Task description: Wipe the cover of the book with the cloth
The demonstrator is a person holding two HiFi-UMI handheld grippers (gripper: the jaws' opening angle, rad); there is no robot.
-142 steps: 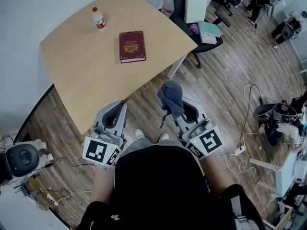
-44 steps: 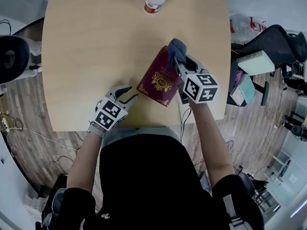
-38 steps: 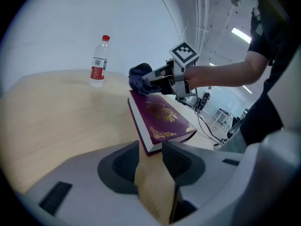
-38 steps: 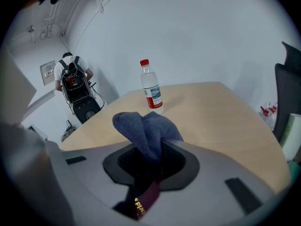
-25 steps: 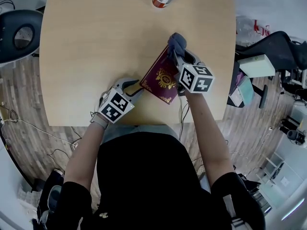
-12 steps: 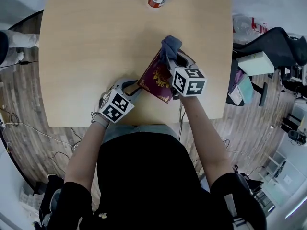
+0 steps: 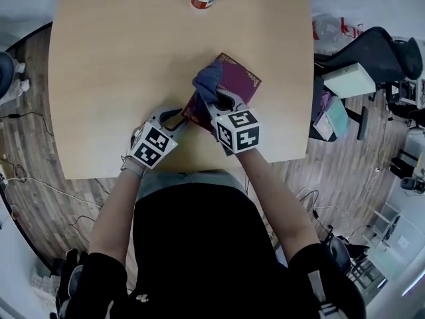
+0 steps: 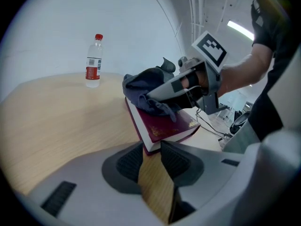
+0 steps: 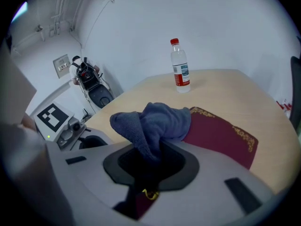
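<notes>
1. The room is bright and evenly lit; in the head view the pale table [image 7: 119,78] shows no hard glare.
2. A ceiling light strip [image 8: 240,29] glows at the upper right of the left gripper view.
3. Shadows are soft: a faint one beneath the book [image 8: 162,126], a darker one under the bunched cloth [image 9: 150,121].
4. Both gripper views bulge fisheye-style with black corners, and their close foreground is out of focus.
</notes>
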